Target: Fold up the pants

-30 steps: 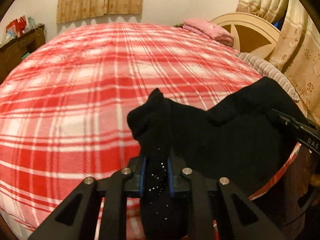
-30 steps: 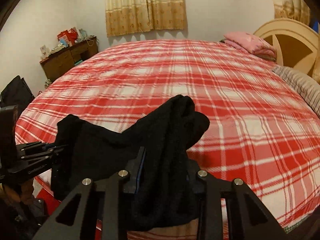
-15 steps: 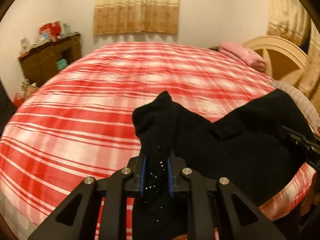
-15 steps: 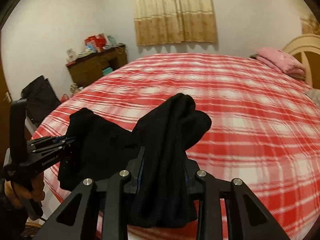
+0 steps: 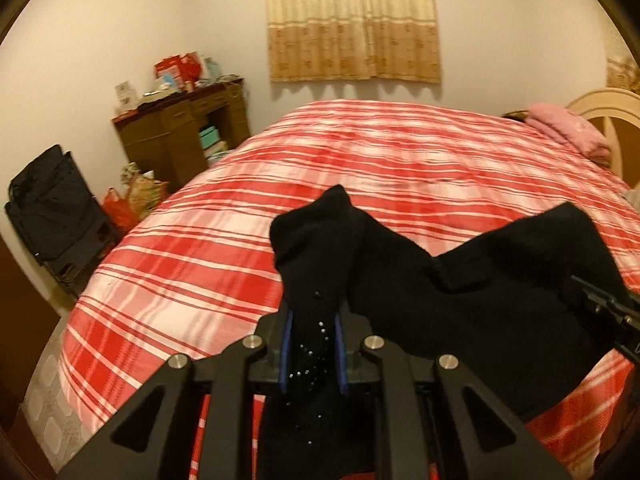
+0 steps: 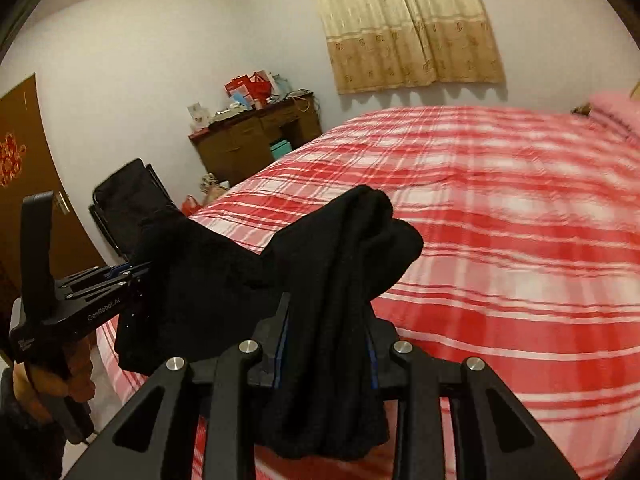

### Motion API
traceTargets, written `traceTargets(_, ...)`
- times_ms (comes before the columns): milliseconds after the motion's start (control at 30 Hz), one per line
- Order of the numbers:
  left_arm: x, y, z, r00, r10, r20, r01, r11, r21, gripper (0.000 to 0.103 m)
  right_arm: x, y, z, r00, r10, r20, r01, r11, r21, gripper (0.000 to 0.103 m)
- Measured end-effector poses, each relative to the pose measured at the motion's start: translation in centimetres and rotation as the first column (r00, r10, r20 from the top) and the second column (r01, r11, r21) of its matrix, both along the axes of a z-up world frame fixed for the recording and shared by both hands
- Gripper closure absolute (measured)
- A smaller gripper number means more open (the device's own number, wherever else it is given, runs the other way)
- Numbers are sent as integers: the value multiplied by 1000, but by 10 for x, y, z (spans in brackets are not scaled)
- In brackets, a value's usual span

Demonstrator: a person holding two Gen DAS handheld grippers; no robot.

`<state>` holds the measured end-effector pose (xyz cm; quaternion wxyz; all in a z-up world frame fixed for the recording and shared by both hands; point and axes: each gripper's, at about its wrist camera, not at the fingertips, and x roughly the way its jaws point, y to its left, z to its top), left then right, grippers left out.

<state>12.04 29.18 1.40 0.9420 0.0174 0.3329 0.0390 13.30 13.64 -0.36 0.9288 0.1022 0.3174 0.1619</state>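
Red plaid bed [image 5: 400,184] below; black pants [image 5: 480,292] slung in air between both grippers, over near edge. Left gripper [image 5: 312,354] jaws clenched on thin bunch; right gripper [image 6: 326,354] jaws clamped on thick bunch. Risk: fast swing pulls thin bunch free, pants land crumpled. Versus earlier: view panned toward dresser [image 5: 180,132], grips unchanged.

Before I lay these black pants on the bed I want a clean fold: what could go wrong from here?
1. The pants sag bunched between both grippers, so they may land creased.
2. The right gripper clamps a thick wad, so layers could slip unevenly.
3. They hang over the plaid bedspread near its edge, so part may drape off.
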Motion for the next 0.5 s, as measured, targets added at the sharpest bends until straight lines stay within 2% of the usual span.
traceTargets(167,23,11,-26,998,43,-35,-40,997,64,85,26,15,-34,999,-6,-53,5,1000,-14,72)
traceTargets(333,29,10,-49,997,58,-56,-51,993,110,82,39,6,-55,996,-14,-90,10,999,-45,72)
traceTargets(433,31,12,-59,995,71,-71,-62,990,125,73,41,0,-61,994,-21,-104,17,999,-40,63)
traceTargets(467,32,13,-62,994,79,-73,-69,988,137,70,44,-4,-62,993,-30,-115,26,999,-37,53)
traceTargets(500,32,14,-64,994,85,-73,-73,986,150,61,47,-8,-64,990,-50,-135,46,998,-33,40)
